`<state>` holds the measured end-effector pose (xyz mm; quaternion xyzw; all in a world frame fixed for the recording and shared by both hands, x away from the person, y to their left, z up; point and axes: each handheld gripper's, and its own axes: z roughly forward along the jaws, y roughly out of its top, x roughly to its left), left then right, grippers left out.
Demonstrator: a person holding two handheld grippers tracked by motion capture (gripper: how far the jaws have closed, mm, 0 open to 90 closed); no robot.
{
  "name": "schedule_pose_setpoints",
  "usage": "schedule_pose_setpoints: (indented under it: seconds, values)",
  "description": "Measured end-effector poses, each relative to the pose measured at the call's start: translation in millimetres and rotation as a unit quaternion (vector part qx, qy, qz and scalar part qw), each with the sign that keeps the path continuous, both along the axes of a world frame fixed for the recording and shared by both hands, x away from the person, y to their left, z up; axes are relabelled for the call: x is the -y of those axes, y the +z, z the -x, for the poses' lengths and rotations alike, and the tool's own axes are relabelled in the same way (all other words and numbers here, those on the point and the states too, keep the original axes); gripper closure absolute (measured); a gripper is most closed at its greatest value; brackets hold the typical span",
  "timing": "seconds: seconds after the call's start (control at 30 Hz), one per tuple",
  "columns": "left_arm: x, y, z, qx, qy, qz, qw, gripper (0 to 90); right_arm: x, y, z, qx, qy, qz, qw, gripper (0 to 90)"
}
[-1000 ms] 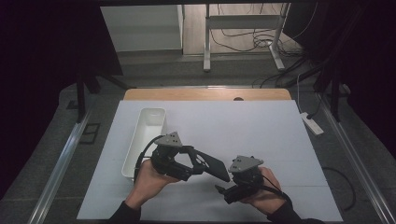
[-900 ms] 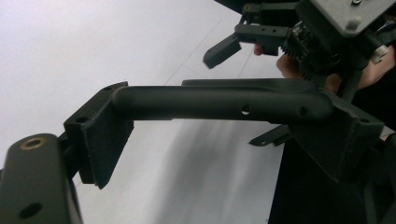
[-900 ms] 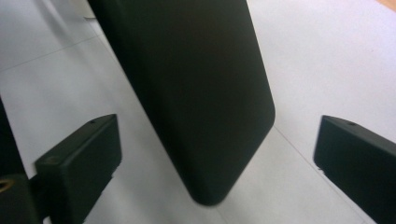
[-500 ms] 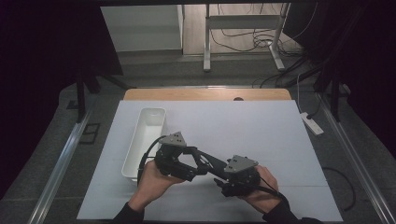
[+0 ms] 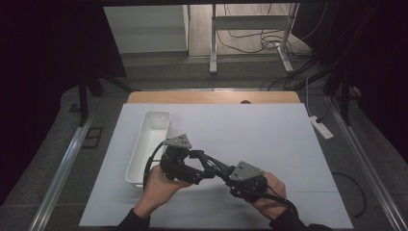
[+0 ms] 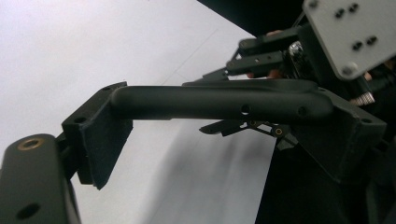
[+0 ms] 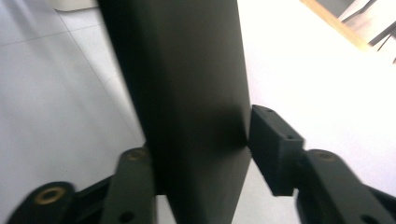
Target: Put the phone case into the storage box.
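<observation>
I read this as a hand-over above the tabletop (image 5: 269, 130): my left hand-held gripper (image 5: 204, 166) is clamped on one end of a black flat panel (image 7: 187, 93), and the right hand-held gripper (image 5: 226, 174) has just been closing, its pads now against the panel's other end. Next I would loosen the left (only once the right feels firm). The panel looks matte, thin and rigid, beside the white bin (image 5: 151, 139).

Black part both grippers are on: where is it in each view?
High view: black part low centre, right of the white bin.
Left gripper view: the dark bar across the middle.
Right gripper view: upright slab, centre.
Shared landmark: white tabletop behind it.
</observation>
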<state>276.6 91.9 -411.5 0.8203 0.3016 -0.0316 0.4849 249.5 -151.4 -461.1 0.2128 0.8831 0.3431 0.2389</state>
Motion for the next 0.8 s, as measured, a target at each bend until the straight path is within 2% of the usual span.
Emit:
schedule_pose_setpoints:
  seconds: [0.17,0.3,0.4,0.57,0.63,0.67,0.7,0.8]
  values:
    - [-1.2,0.6,-0.4,0.002,0.009,0.0,1.0,14.3,-1.8,-0.9,2.6,0.014,0.013,0.016,0.9997,70.0]
    - [-2.6,1.3,-0.5,0.002,0.018,0.004,0.9998,13.8,-2.4,-0.6,3.7,0.027,0.021,0.017,0.9992,76.9]
    - [-2.7,1.3,-0.4,0.003,0.022,0.006,0.9997,13.3,-2.4,0.0,4.0,0.028,0.027,0.021,0.999,80.4]
    - [-4.2,0.9,-2.0,-0.006,0.029,0.024,0.9993,12.3,-4.2,1.7,7.4,0.048,0.035,0.031,0.9978,85.1]
    - [-6.8,-0.5,-3.7,-0.026,0.038,0.039,0.9982,11.4,-3.6,4.0,8.0,0.054,0.041,0.027,0.9973,86.0]
    - [-7.8,-1.7,-4.6,-0.027,0.038,0.043,0.998,11.4,-3.6,4.0,8.0,0.054,0.041,0.027,0.9973,86.0]
    - [-7.2,-2.0,-4.3,-0.019,0.039,0.037,0.9984,11.1,-3.4,5.2,8.1,0.054,0.042,0.027,0.9973,86.2]
    - [-7.3,-2.9,-4.1,-0.008,0.042,0.026,0.9987,7.0,-3.7,2.8,7.4,0.035,0.049,0.031,0.9977,86.3]
